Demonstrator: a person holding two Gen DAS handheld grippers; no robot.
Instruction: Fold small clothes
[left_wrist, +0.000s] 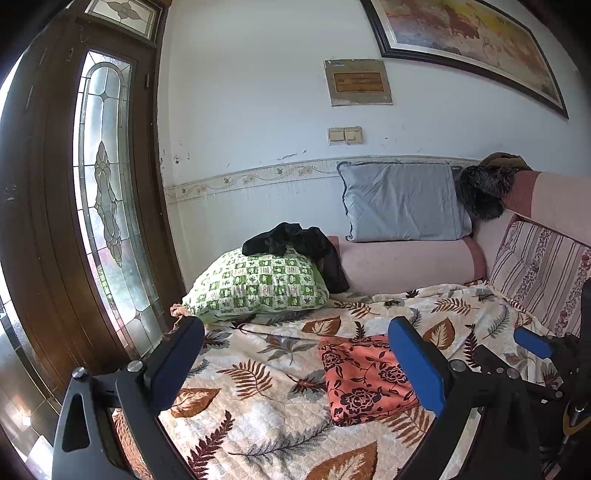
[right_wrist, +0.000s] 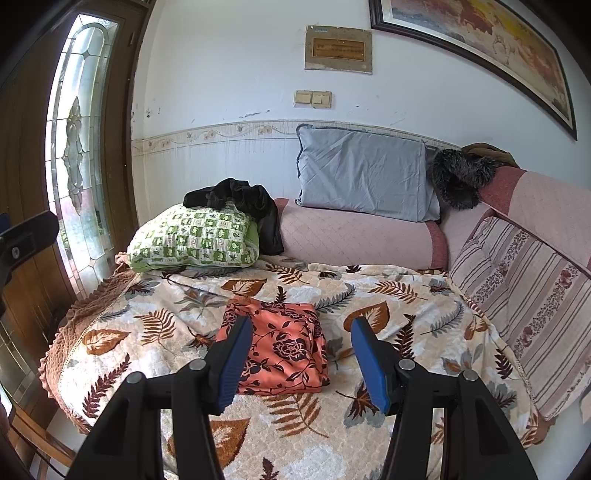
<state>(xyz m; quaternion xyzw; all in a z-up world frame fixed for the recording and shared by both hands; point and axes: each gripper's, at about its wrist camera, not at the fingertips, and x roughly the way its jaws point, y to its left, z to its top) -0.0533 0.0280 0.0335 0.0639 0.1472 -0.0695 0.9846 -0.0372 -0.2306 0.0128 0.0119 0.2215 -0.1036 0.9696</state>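
A small orange garment with a dark flower print (left_wrist: 364, 376) lies folded into a flat rectangle on the leaf-patterned bed cover (left_wrist: 258, 398). It also shows in the right wrist view (right_wrist: 280, 350). My left gripper (left_wrist: 295, 354) is open and empty, held above the cover to the left of the garment. My right gripper (right_wrist: 301, 347) is open and empty, just in front of the garment and above it. The right gripper's blue finger also shows at the right edge of the left wrist view (left_wrist: 532, 341).
A green checked pillow (right_wrist: 195, 240) with a black garment (right_wrist: 243, 203) on it lies at the bed's far left. A grey pillow (right_wrist: 365, 177) leans on the pink sofa back (right_wrist: 354, 236). A striped cushion (right_wrist: 524, 295) stands at right. A glazed wooden door (left_wrist: 103, 184) is at left.
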